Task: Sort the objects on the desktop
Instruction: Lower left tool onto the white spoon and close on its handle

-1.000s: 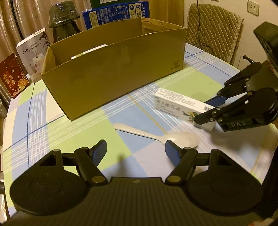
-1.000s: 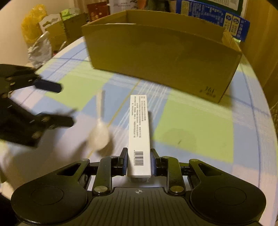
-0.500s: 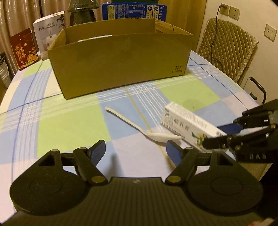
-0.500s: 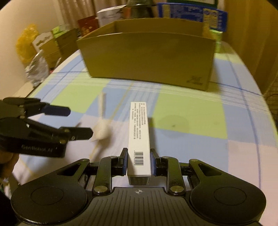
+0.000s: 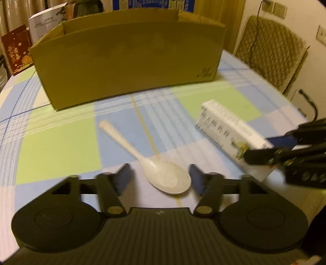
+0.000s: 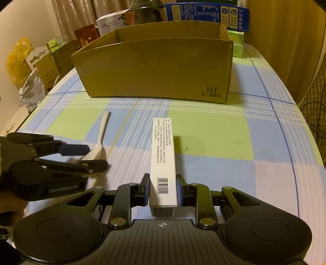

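A white plastic spoon (image 5: 150, 161) lies on the checked tablecloth, bowl toward me. My left gripper (image 5: 160, 178) is open, its fingers on either side of the spoon's bowl. It also shows in the right wrist view (image 6: 89, 157) with the spoon (image 6: 99, 138) between its fingers. My right gripper (image 6: 163, 189) is shut on a long white carton (image 6: 163, 155) and holds it pointing at the cardboard box. The carton (image 5: 230, 132) and right gripper (image 5: 271, 150) show at the right of the left wrist view. An open brown cardboard box (image 6: 154, 67) stands behind.
The box (image 5: 128, 57) fills the far side of the round table. Boxes, bags and a blue package (image 6: 207, 10) crowd behind it. A padded chair (image 5: 273, 51) stands at the right. The table edge (image 6: 305, 126) curves close on the right.
My left gripper has moved forward and down so the spoon's bowl now lies between its open fingers. My right gripper has kept hold of the carton and turned slightly toward the box.
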The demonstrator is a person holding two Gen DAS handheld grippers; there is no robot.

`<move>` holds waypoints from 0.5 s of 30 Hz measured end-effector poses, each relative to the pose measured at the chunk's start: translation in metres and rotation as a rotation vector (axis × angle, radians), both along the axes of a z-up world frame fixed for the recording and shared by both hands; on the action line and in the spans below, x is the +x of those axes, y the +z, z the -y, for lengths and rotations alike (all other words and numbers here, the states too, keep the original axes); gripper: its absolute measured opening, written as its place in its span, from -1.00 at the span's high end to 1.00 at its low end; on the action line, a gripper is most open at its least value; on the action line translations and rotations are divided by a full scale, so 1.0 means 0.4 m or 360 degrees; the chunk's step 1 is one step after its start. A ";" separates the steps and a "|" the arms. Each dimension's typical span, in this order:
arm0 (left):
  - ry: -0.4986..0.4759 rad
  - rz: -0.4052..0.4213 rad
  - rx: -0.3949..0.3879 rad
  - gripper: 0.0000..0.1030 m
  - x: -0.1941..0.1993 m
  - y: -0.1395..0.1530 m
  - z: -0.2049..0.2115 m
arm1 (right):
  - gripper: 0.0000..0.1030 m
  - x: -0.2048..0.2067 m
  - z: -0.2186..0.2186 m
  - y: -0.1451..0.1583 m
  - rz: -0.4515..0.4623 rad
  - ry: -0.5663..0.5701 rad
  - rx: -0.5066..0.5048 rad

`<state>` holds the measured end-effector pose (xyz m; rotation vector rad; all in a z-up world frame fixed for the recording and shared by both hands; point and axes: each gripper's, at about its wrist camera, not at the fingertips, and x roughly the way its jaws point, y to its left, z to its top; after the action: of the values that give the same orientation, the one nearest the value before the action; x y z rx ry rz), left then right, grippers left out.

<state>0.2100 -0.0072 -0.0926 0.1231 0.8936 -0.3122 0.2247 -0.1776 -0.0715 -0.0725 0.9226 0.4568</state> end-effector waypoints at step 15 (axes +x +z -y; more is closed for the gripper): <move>0.0065 0.0050 0.0195 0.66 -0.075 0.031 -0.100 | 0.56 -0.015 -0.042 0.008 0.0017 0.0064 0.0007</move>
<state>0.1802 0.0329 -0.0802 0.2224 0.8830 -0.2166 0.2186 -0.1608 -0.0682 -0.0897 0.9107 0.4954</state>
